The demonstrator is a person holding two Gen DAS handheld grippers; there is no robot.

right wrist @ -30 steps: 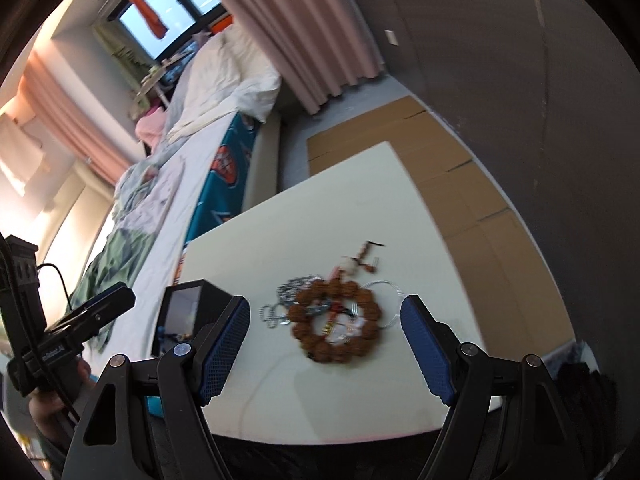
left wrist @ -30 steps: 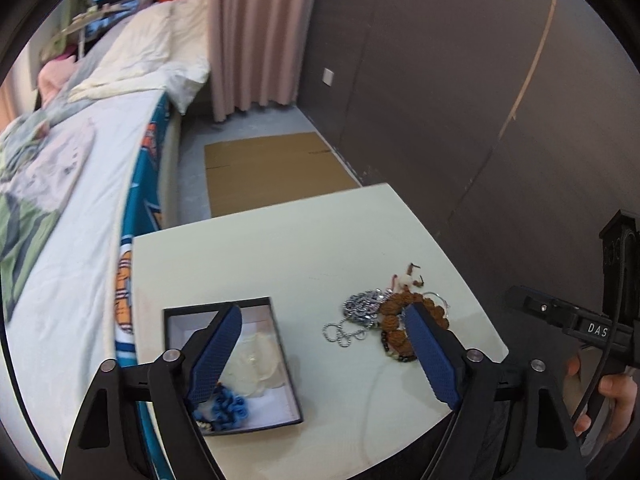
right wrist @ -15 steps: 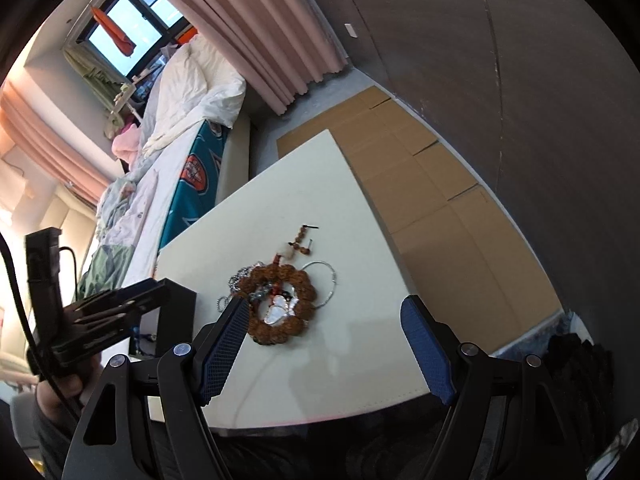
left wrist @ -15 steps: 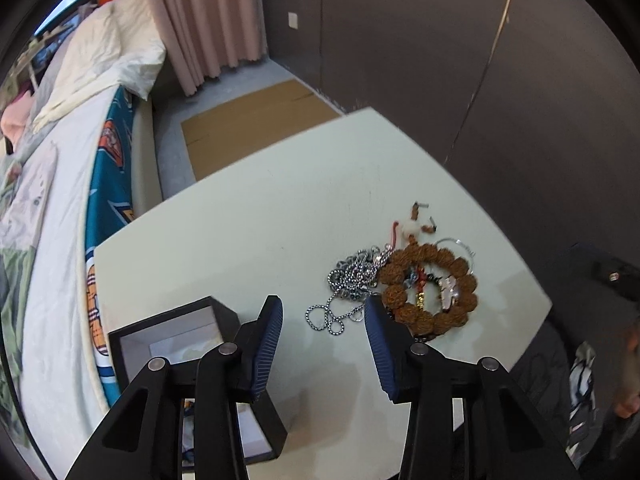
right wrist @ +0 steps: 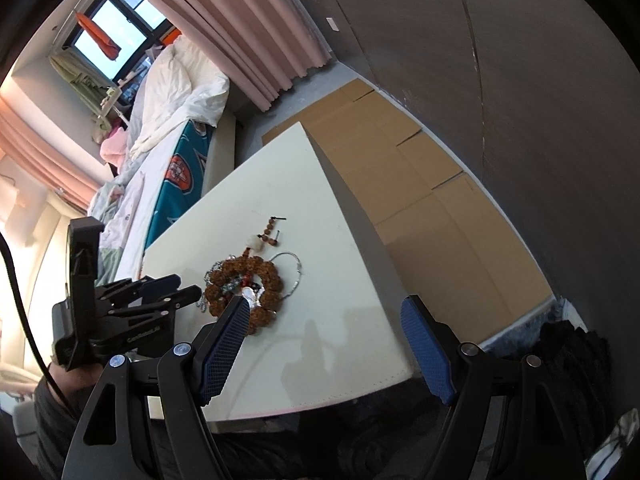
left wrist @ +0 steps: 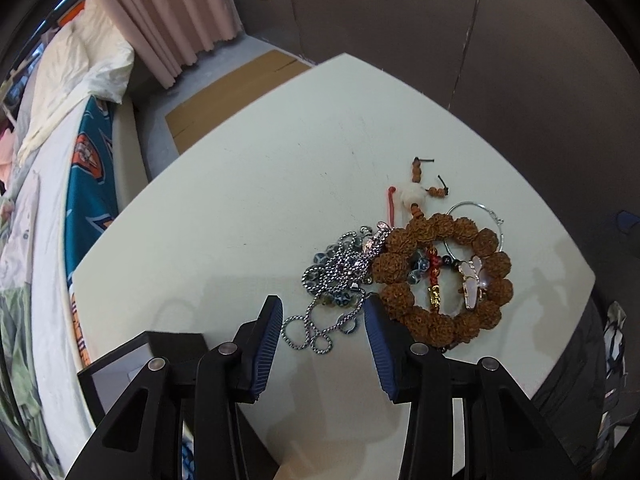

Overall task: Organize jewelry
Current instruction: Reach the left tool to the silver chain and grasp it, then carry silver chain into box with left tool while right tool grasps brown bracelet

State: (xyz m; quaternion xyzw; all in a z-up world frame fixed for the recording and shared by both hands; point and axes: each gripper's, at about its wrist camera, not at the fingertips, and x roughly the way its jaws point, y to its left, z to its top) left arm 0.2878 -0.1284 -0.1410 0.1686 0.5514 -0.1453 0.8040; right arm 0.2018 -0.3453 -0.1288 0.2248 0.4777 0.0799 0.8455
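A pile of jewelry lies on the cream table (left wrist: pixel 280 184): a brown bead bracelet (left wrist: pixel 442 276), a silver chain necklace (left wrist: pixel 336 280), a thin silver bangle (left wrist: pixel 476 220) and a white bead with red cord (left wrist: pixel 412 196). My left gripper (left wrist: pixel 322 312) is open, its blue fingers either side of the chain's near loops, just above the table. The black jewelry box (left wrist: pixel 132 364) sits at its lower left, mostly hidden. My right gripper (right wrist: pixel 326 312) is open and empty, above the table's near edge; the bracelet (right wrist: pixel 248 284) and the left gripper (right wrist: pixel 188 296) lie to its left.
A bed (left wrist: pixel 52 184) with white and teal bedding runs along the table's left side. Cardboard sheets (right wrist: pixel 420 184) cover the floor beyond and to the right of the table. Pink curtains (left wrist: pixel 172 12) and a dark wall (left wrist: pixel 480 40) stand behind.
My left gripper moved from over the box to the right and down to the chain, and its fingers narrowed. My right gripper drew back and to the right, off the pile.
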